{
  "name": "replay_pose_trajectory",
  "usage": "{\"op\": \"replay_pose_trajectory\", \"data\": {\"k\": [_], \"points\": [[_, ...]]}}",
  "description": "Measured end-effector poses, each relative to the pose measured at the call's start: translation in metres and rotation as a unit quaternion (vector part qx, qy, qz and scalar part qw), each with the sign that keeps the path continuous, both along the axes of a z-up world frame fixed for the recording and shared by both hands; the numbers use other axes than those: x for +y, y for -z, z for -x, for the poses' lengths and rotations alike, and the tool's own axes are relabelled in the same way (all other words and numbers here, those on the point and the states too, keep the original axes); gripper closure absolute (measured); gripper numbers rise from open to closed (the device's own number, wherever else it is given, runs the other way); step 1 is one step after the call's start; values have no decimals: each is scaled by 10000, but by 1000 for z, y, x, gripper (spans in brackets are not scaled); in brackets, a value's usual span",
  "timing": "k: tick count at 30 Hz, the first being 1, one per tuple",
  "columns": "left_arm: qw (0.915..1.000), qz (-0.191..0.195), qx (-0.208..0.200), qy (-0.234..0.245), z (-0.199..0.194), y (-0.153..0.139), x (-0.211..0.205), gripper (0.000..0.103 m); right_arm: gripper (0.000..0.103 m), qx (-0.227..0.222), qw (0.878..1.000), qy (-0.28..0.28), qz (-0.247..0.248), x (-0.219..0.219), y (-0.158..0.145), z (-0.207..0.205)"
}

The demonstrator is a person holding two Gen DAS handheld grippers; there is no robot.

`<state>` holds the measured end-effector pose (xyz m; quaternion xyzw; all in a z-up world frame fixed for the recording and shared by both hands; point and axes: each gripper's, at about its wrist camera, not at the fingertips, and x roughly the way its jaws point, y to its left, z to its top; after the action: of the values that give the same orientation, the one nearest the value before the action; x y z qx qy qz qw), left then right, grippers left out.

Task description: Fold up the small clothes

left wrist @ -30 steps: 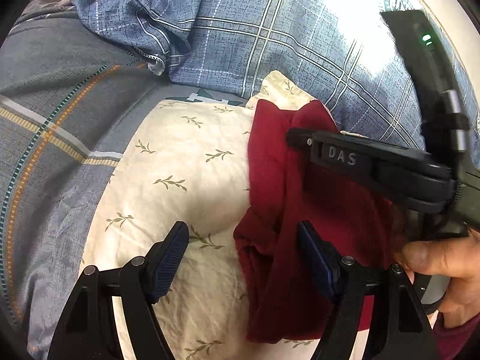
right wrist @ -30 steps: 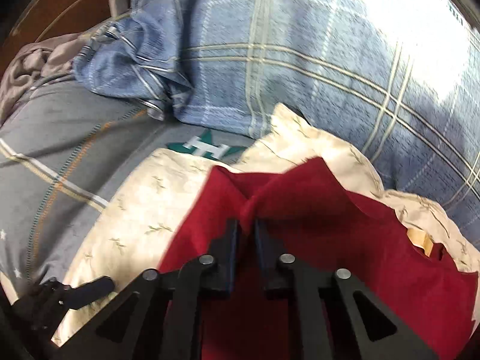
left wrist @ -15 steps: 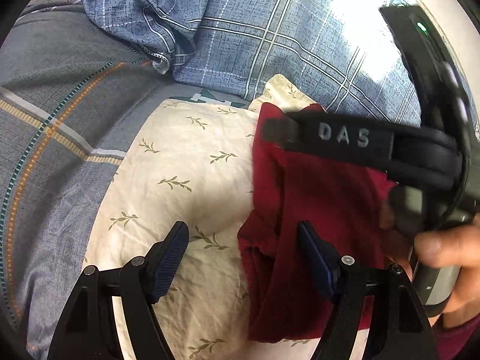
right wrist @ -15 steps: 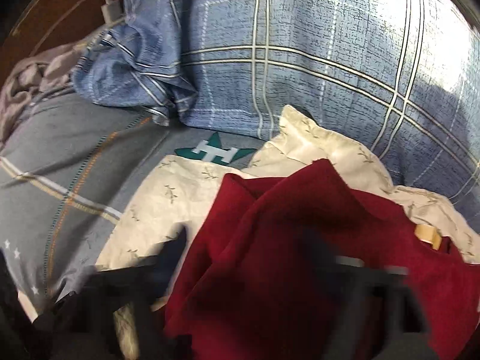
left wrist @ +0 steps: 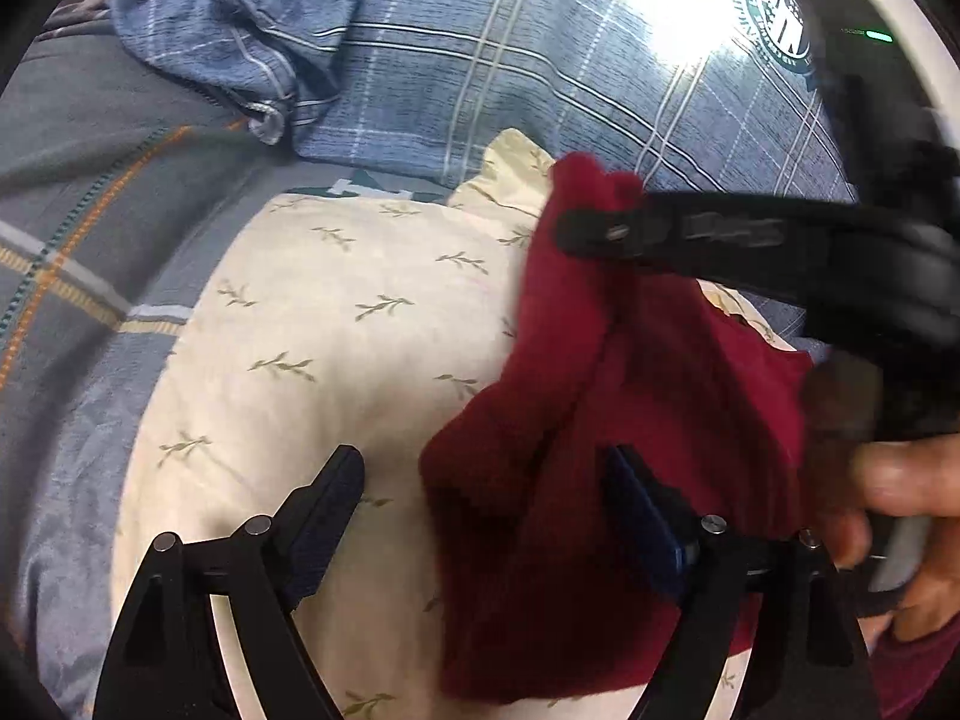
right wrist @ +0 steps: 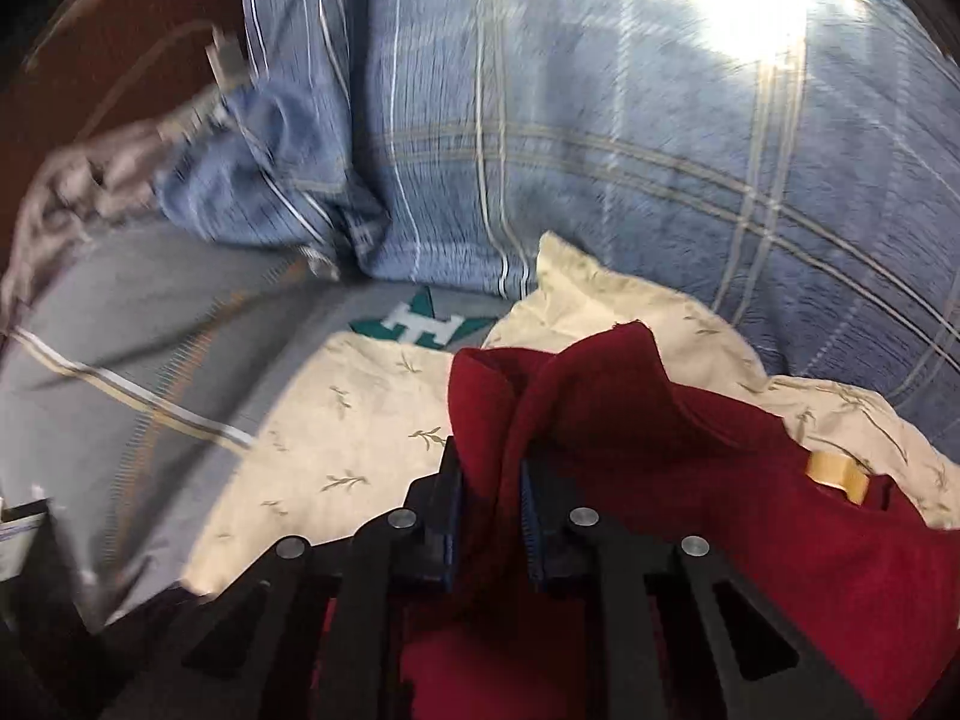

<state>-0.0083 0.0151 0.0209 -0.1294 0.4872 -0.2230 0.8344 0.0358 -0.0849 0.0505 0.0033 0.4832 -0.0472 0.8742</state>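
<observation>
A dark red garment (left wrist: 600,450) lies crumpled on a cream pillow with a leaf print (left wrist: 336,348). My left gripper (left wrist: 486,516) is open, low over the garment's near left edge; its right finger rests over the red cloth, the left over the pillow. My right gripper (right wrist: 489,516) is shut on a bunched fold of the red garment (right wrist: 690,480) and holds that corner up. In the left wrist view the right gripper (left wrist: 576,228) reaches in from the right with the cloth's far corner pinched.
A blue plaid pillow (left wrist: 540,60) lies behind, with rumpled blue plaid cloth (left wrist: 210,30) at the far left. A grey striped bedsheet (left wrist: 78,192) spreads to the left. A tan tag (right wrist: 837,474) shows on the garment's right side.
The right gripper opened for a moment, then shut again on the red cloth's far corner and lifted it. The left gripper stayed open in place.
</observation>
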Motion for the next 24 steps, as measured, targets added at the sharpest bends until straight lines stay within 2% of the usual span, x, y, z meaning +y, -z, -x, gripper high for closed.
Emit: {"op": "replay_pose_trajectory", "data": {"k": [2, 3, 4, 5, 6, 7, 8, 9, 10, 11, 14, 17, 19, 20, 21, 23, 24], "points": [[9998, 174, -32, 28, 0, -1, 1, 29, 87, -65, 9999, 0, -132, -6, -7, 7], [9994, 345, -67, 55, 1, -3, 3, 57, 87, -67, 9998, 15, -176, -8, -9, 9], [9990, 418, -72, 110, 2, -4, 4, 73, 87, -53, 9997, 30, -225, -12, -9, 10], [9988, 453, -125, 161, 4, -6, 6, 73, 86, -43, 9995, 76, -314, -16, -9, 12], [9984, 465, -221, 223, 6, -9, 7, 75, 78, -43, 9992, 114, -390, -19, -12, 13], [9980, 487, -288, 289, 9, -11, 7, 77, 74, -42, 9983, 207, -535, -23, -12, 12], [9974, 537, -330, 352, 11, -13, 8, 78, 52, -41, 9973, 319, -663, -26, -12, 12], [9966, 598, -377, 420, 13, -15, 8, 79, 25, -46, 9956, 406, -839, -28, -14, 13], [9960, 618, -452, 471, 16, -18, 8, 79, 17, -69, 9940, 420, -1005, -29, -15, 15], [9955, 612, -518, 501, 18, -20, 8, 79, 15, -82, 9930, 412, -1102, -28, -16, 15], [9944, 601, -645, 590, 23, -25, 8, 79, 15, 160, 9954, 338, -882, -19, -13, 8], [9937, 560, -717, 657, 28, -27, 7, 79, 16, 409, 9971, 370, -530, -12, 3, -5], [9930, 491, -792, 720, 32, -29, 6, 79, 36, 481, 9969, 414, -466, -12, 13, -9], [9930, 441, -811, 733, 33, -30, 5, 79, 63, 486, 9973, 428, -355, -13, 15, -9], [9933, 371, -818, 730, 34, -30, 5, 79, 79, 461, 9978, 416, -240, -14, 15, -7], [9940, 214, -836, 666, 36, -31, 3, 69, 80, 155, 9988, 350, -297, -16, 7, 5], [9940, 138, -863, 664, 38, -32, 2, 54, 81, 69, 9991, 331, -253, -16, 4, 9]]}}
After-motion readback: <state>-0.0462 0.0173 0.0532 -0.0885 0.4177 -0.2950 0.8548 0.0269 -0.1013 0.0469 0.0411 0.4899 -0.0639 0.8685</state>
